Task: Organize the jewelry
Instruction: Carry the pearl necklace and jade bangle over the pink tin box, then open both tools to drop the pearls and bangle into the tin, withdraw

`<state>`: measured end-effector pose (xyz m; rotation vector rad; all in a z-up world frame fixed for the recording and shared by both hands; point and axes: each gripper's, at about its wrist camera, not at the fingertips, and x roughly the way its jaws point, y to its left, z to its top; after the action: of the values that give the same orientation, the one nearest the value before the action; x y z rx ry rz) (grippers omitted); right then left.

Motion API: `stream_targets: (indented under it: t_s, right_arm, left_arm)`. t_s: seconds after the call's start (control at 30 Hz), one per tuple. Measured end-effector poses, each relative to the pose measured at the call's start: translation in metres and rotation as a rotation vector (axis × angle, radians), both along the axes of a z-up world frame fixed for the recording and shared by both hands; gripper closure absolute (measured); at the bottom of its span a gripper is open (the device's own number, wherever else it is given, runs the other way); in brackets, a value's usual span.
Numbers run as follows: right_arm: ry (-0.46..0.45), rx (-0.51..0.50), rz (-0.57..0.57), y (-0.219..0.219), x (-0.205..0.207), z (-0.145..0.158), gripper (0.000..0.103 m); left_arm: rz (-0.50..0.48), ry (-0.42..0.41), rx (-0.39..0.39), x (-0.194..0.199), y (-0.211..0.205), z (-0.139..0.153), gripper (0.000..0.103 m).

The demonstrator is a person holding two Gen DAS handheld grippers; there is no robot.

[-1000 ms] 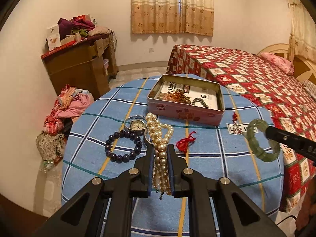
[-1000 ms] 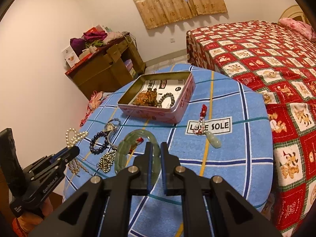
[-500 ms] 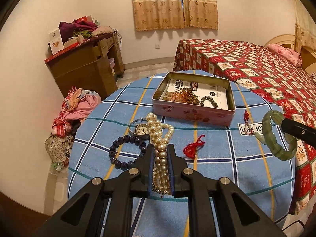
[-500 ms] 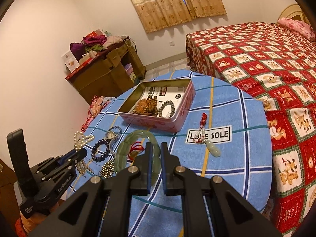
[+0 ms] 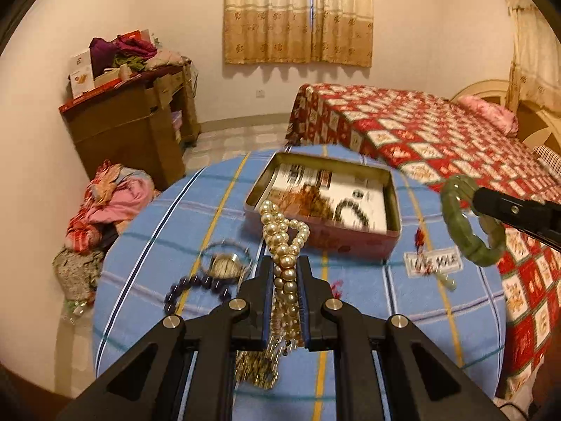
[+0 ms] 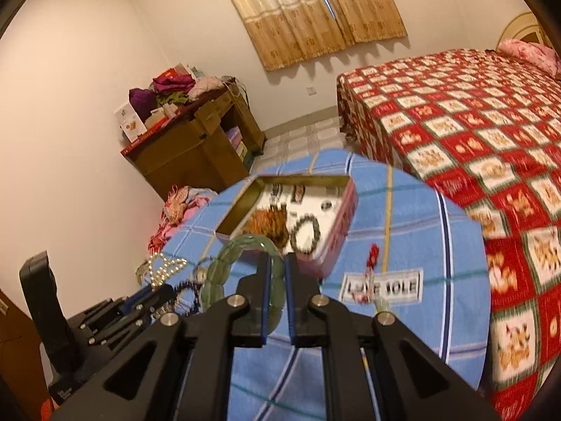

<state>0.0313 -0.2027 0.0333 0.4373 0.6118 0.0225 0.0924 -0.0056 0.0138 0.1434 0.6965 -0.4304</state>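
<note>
Bedroom furniture fills the far side: a bed (image 5: 438, 133) with a red patterned quilt on the right, and a brown cabinet (image 5: 129, 133) piled with clothes on the left. Nearer stands the round bench (image 5: 368, 315), covered in a blue checked cloth with a white label on its right part.

An open pink tin (image 5: 322, 242) sits on the far middle of the bench; a brown bead tangle and a dark bead bracelet lie inside on printed paper.

The left gripper (image 5: 284, 277) is clamped on a pearl necklace (image 5: 282, 231); its jaws press the strands from both sides, loops of pearls stick out past the tips toward the tin, and loose ends hang below. The right gripper (image 6: 275, 273) has its jaws closed on a green bangle (image 6: 224, 263), whose ring stands out to the left of the tips, in front of the near wall of the tin in the right wrist view. In the left wrist view the bangle hangs off the right gripper, above the right part of the bench.

On the cloth left of the necklace lie a wristwatch (image 5: 226, 263) and, just nearer, a dark bead bracelet (image 5: 196, 289). A red-corded pendant (image 6: 371, 277) lies across the label.
</note>
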Motion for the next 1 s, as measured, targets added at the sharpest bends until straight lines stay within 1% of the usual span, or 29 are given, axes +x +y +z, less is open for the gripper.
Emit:
stream_targets:
  t_s: [0.17,0.33,0.5,0.6,0.7,0.87,1.0]
  right_arm:
    - [-0.018,0.009,-0.031,-0.011,0.037,0.003,0.092]
    - [-0.014,0.054,-0.08,-0.031,0.076,-0.01,0.092]
    - [0.033,0.085,-0.106,-0.043,0.11,-0.037,0.092]
    - [0.058,0.088,-0.119,-0.045,0.124,-0.05,0.092]
    - [0.069,0.062,-0.126,-0.044,0.133,-0.058,0.092]
    - [0.091,0.052,-0.126,-0.042,0.142,-0.071,0.092]
    - [0.107,0.026,-0.135,-0.041,0.145,-0.082,0.092]
  left_arm:
    - [-0.041,-0.03,-0.049,0.031,-0.019,0.009,0.091]
    - [-0.073,-0.033,-0.083,0.069,-0.046,0.007,0.091]
    - [-0.087,-0.005,-0.053,0.101,-0.073,-0.012,0.091]
    - [-0.088,0.021,-0.038,0.117,-0.086,-0.026,0.091]
    - [-0.084,0.048,-0.022,0.131,-0.096,-0.038,0.091]
    - [-0.085,0.072,0.002,0.144,-0.104,-0.053,0.091]
    - [-0.081,0.08,0.044,0.15,-0.111,-0.061,0.091]
